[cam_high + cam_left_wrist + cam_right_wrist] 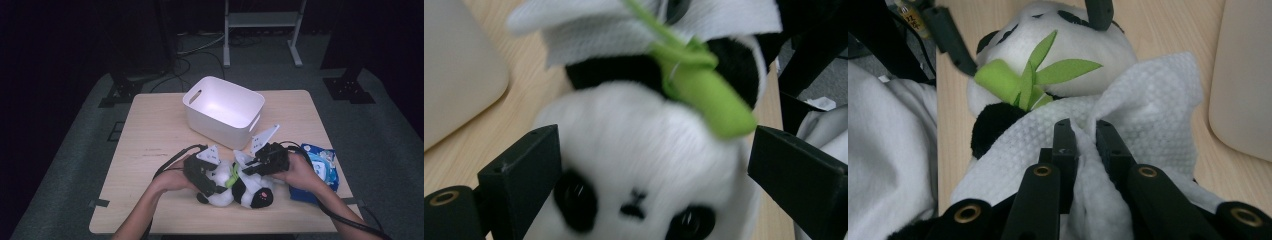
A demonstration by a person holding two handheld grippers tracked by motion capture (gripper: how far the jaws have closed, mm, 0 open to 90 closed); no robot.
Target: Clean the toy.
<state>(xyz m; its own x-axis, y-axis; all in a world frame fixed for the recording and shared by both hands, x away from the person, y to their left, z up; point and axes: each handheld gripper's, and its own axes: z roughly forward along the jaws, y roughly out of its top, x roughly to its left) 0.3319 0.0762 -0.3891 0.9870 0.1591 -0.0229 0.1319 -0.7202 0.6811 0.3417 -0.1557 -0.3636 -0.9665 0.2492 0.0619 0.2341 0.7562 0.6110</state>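
While the left hand-held gripper [206,176] steadies the panda plush toy [240,189] near the front edge of the counter [150,150], the right hand-held gripper [250,167] presses a white wipe [1148,100] over the toy's dark body. In the left gripper view the black jaws stand wide on either side of the panda's white head [639,150]; whether their pads actually press into the plush cannot be told from these pictures. In the right gripper view the jaws are nearly closed, pinching a fold of the wipe between them, and the cloth is spread across the toy just below its green felt bamboo sprig [1033,75].

The work looks to be mid-way. The wipe is already out and lying on the toy, so fetching it is done; the wiping itself seems to be in hand. What probably remains is finishing the rub-down and then putting things away, perhaps into the white bin [222,111] that stands open and apparently empty behind the toy, near the middle of the counter.

By count: one panda toy, one wipe in use, one white bin with a slot handle, and one blue pack [322,167] at the right edge of the counter, just beside the person's right hand. Two grippers and two hands are at work.
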